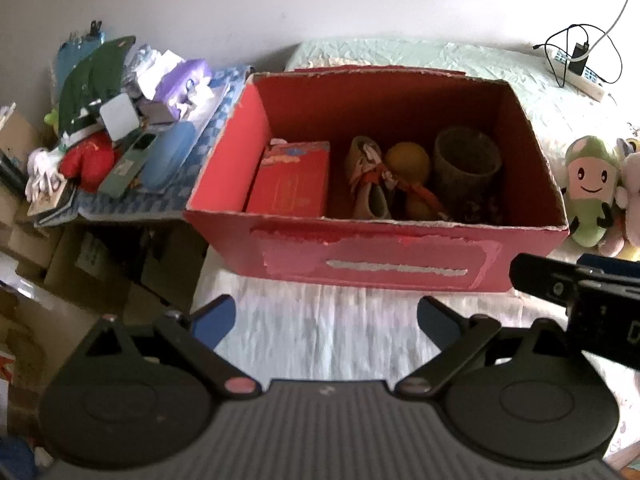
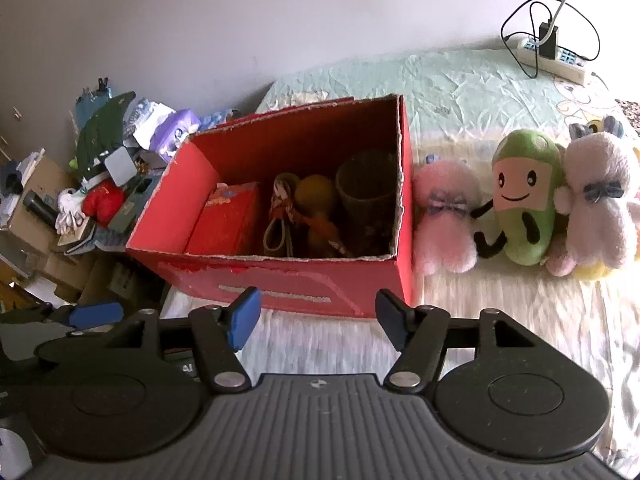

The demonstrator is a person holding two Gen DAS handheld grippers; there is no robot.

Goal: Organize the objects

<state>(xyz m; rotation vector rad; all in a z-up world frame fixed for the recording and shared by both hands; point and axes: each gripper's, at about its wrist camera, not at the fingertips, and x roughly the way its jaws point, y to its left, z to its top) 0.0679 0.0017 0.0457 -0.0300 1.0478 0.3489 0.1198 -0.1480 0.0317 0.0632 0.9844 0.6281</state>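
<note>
The left gripper [image 1: 325, 322] hangs with its 2 blue-padded fingers spread wide and nothing between them, just above the pale bedspread [image 1: 320, 332]. The right gripper [image 2: 318, 318] is likewise spread apart and empty, its body reaching into the left wrist view from the right.

Directly ahead of both grippers sits the red cardboard box [image 1: 376, 262], top open, its torn front wall facing them. Inside, from left to right ahead of the left gripper: a red packet [image 1: 290, 178] standing against the left wall, a small doll figure [image 1: 370, 176], a yellow ball [image 1: 408, 160] behind it, and a dark cup [image 1: 468, 164] upright at the right end.

To the right of the right gripper, beside the box's right wall, 3 plush toys lean in a row: a pink plush [image 2: 446, 216] touching the box, a green plush [image 2: 524, 196], then a pale plush [image 2: 600, 196].

Far left of the box, a cluttered heap [image 1: 120, 120] lies on a side surface.
</note>
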